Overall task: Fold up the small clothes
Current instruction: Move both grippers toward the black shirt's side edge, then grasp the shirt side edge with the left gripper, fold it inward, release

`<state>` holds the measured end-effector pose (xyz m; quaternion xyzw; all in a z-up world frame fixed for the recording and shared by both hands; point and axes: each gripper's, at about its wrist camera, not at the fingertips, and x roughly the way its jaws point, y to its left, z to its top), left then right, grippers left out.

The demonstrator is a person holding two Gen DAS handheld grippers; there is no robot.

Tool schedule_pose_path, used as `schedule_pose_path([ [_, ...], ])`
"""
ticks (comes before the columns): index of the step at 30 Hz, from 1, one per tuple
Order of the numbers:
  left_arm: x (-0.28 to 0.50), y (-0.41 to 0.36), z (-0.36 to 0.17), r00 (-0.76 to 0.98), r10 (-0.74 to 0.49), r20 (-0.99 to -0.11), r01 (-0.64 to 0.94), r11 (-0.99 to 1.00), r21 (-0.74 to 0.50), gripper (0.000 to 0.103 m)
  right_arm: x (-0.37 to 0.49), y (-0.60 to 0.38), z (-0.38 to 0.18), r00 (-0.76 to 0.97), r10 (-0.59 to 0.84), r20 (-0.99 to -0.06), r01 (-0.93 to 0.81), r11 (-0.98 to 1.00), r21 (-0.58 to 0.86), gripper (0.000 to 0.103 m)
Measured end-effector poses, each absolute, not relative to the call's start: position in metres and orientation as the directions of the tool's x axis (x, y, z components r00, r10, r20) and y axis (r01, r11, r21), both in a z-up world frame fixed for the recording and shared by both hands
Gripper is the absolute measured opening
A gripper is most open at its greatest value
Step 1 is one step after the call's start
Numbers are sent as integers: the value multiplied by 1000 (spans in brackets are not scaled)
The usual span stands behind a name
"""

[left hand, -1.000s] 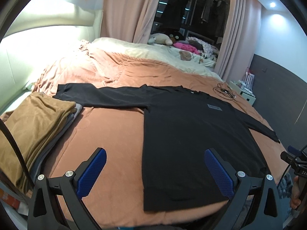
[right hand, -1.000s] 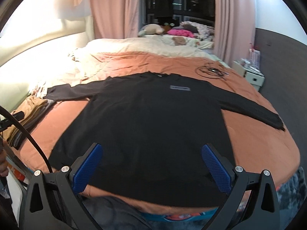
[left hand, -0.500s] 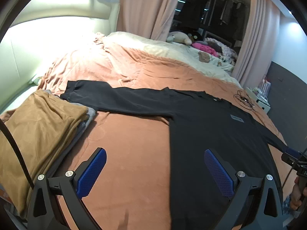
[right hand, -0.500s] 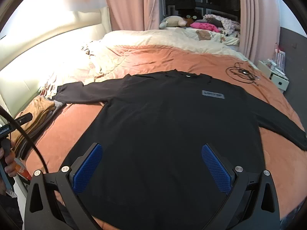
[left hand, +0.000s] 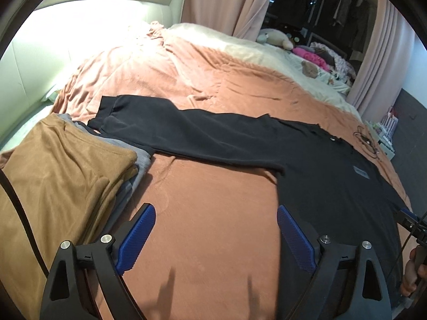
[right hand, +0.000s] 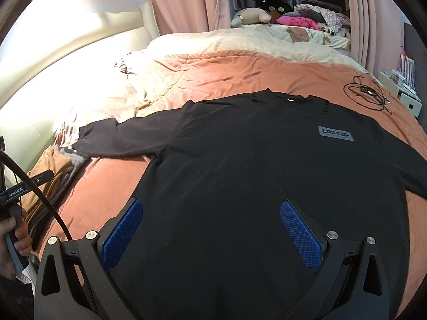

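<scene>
Salmon bedspread holds folded clothes touching the black shirt's sleeve.

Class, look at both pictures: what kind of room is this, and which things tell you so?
Most likely a bedroom: a wide bed with an orange blanket, soft toys at its far end, and curtains behind.

A grey rectangular patch sits on the chest of the black long-sleeved shirt and carries the words "LOST OF" in dark capital letters. In the left wrist view the same patch is seen at an angle and its letters are too small to read. On the black body of the left gripper, at the left edge of the right wrist view, small white letters read "GenRobot.AI".
</scene>
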<state>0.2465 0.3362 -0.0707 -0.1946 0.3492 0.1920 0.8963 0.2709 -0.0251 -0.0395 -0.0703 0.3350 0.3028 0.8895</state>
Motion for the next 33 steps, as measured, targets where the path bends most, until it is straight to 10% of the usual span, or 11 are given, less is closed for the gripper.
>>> schedule_pose_path([
  [19, 357, 419, -125, 563, 163, -810, -619, 733, -282, 82, 349, 36, -61, 543, 493, -680, -520, 833, 189, 70],
  [33, 383, 445, -172, 496, 159, -854, -741, 590, -321, 65, 402, 84, -92, 410, 582, -703, -463, 796, 390, 20],
])
